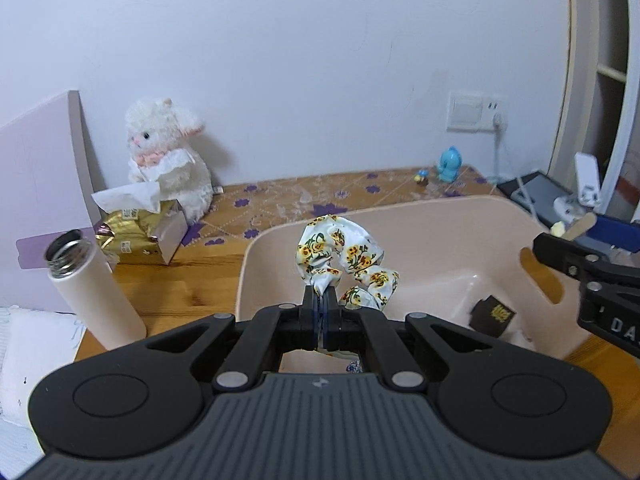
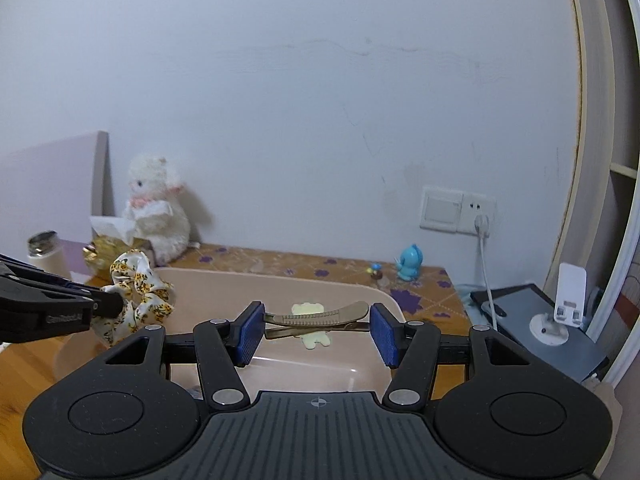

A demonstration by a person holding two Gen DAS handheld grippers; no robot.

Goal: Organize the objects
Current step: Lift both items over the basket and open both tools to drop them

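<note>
Left wrist: left claw (image 1: 325, 294) clamps floral scrunchie (image 1: 346, 264) over pink bin (image 1: 460, 216); right claw (image 2: 317, 332) grips hair clip (image 2: 318, 315) lengthwise.

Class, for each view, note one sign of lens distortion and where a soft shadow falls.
Left wrist view: the door frame bows at the right edge, dark corners vignette; the plush toy casts a soft shadow rightward onto the wall. Right wrist view: same bowed frame; the blue figurine looks slightly soft.

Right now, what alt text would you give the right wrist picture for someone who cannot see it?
The right gripper holds a hair clip lengthwise between its blue pads, above a pink tub. At left, the left gripper pinches a flowered scrunchie.
</note>
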